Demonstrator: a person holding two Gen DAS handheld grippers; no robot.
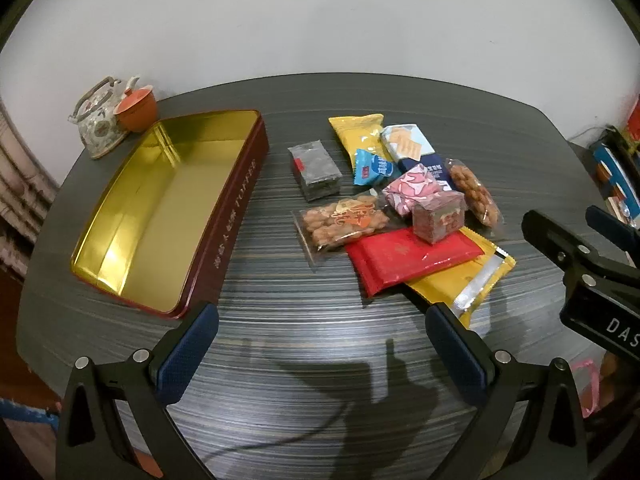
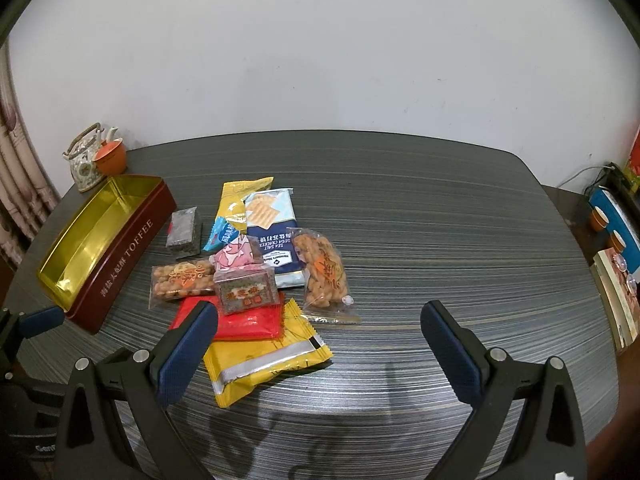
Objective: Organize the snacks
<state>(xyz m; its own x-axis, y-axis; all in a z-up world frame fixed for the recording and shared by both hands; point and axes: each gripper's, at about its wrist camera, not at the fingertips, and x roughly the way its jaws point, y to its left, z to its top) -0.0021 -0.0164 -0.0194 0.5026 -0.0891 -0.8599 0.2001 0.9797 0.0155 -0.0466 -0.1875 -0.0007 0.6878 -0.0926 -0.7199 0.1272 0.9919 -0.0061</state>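
Note:
An open dark red toffee tin (image 1: 224,224) (image 2: 120,256) with a bare gold inside lies at the table's left. To its right is a loose pile of snacks: a red packet (image 1: 404,260) (image 2: 248,320) over a yellow packet (image 1: 472,280) (image 2: 264,360), two clear bags of peanuts (image 1: 340,222) (image 2: 324,272), a grey packet (image 1: 316,170) (image 2: 184,232), a pink packet (image 1: 408,188), a small box (image 1: 438,216) (image 2: 246,292) and a cracker pack (image 2: 272,216). My left gripper (image 1: 320,352) is open over bare table before the pile. My right gripper (image 2: 320,344) (image 1: 568,220) is open near the pile's front right, holding nothing.
A patterned teapot (image 1: 98,124) (image 2: 82,156) and an orange cup (image 1: 136,110) (image 2: 110,158) stand at the back left corner beside the tin. Books and small cups (image 2: 612,232) sit on a lower surface off the table's right edge. A white wall backs the table.

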